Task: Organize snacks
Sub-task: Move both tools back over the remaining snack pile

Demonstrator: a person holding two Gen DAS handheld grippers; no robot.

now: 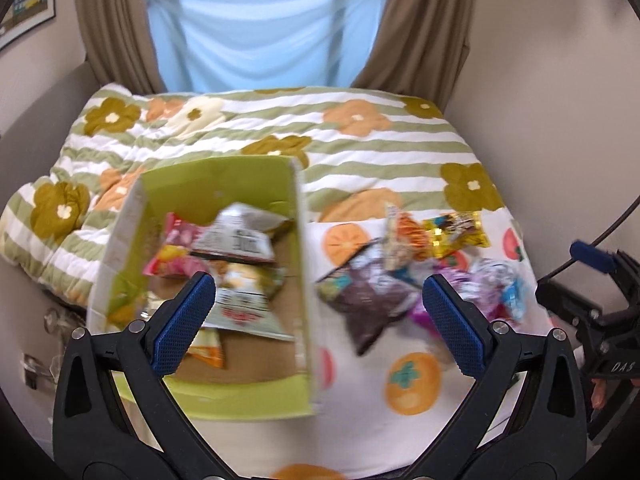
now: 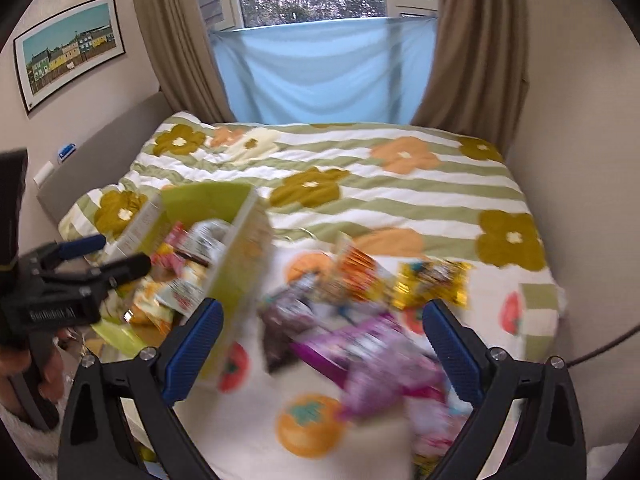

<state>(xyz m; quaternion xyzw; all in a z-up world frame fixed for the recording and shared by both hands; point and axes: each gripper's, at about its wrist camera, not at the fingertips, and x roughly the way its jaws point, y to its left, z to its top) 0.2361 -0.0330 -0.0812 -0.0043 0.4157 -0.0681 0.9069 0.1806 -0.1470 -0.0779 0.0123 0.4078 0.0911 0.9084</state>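
Note:
A green cardboard box [image 1: 224, 184] sits on the bed and holds several snack packets, among them a white one [image 1: 240, 236] and a pink one [image 1: 176, 258]. My left gripper [image 1: 320, 312] is open and empty, above the box's right wall. To its right lies a loose pile: a dark brown packet [image 1: 368, 300], an orange packet [image 1: 404, 240] and a yellow packet [image 1: 460, 232]. My right gripper [image 2: 322, 340] is open and empty over the pile, above a purple packet [image 2: 380, 360]. The box [image 2: 236, 256] shows at its left.
The bed has a flowered, green-striped quilt [image 1: 360, 148] and a white sheet with orange fruit prints [image 1: 412, 384]. Walls close in on both sides. Brown curtains [image 2: 472, 48] and a blue cloth [image 2: 324, 68] hang at the far end.

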